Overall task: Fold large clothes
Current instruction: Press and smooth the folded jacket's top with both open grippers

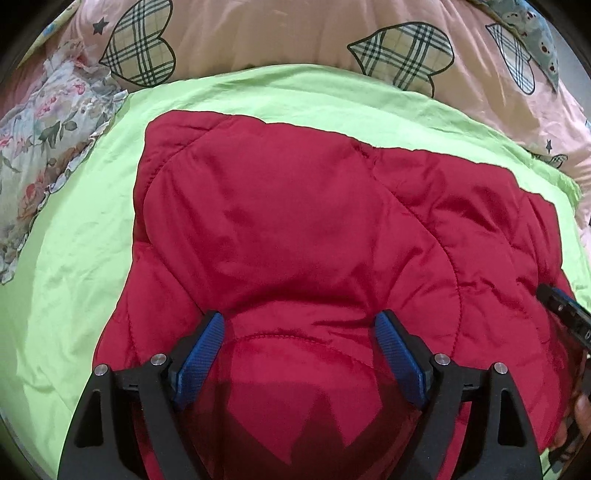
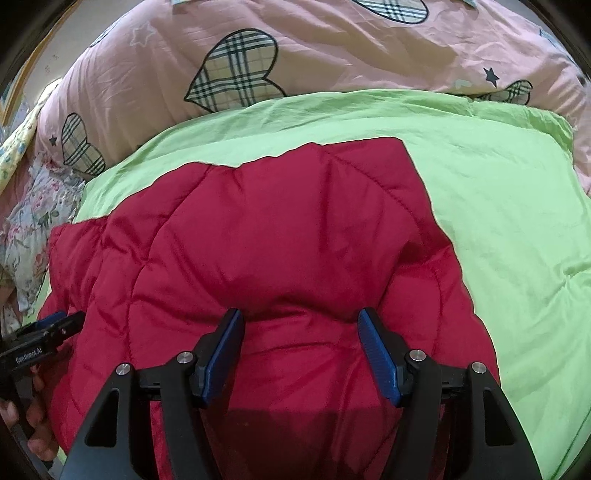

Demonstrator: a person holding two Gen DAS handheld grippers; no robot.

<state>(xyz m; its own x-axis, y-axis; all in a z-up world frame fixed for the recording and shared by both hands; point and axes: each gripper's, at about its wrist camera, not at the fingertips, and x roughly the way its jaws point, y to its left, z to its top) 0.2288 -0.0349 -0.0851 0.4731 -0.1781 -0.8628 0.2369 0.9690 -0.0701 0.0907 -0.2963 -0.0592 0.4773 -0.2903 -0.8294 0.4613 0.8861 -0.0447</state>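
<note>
A red quilted jacket (image 1: 295, 229) lies folded in a puffy block on a lime green sheet (image 1: 74, 258). It also shows in the right wrist view (image 2: 258, 240). My left gripper (image 1: 299, 325) is open, its blue pads (image 1: 201, 354) wide apart and pressed down into the jacket's near part. My right gripper (image 2: 301, 325) is open in the same way, its blue pads (image 2: 376, 354) sunk into the red fabric. The right gripper shows at the right edge of the left wrist view (image 1: 565, 314); the left gripper shows at the left edge of the right wrist view (image 2: 48, 332).
A pink duvet with plaid hearts (image 1: 295, 33) is bunched behind the green sheet, also in the right wrist view (image 2: 258, 55). A floral ruffled cloth (image 1: 44, 147) lies at the left. Green sheet (image 2: 517, 258) shows right of the jacket.
</note>
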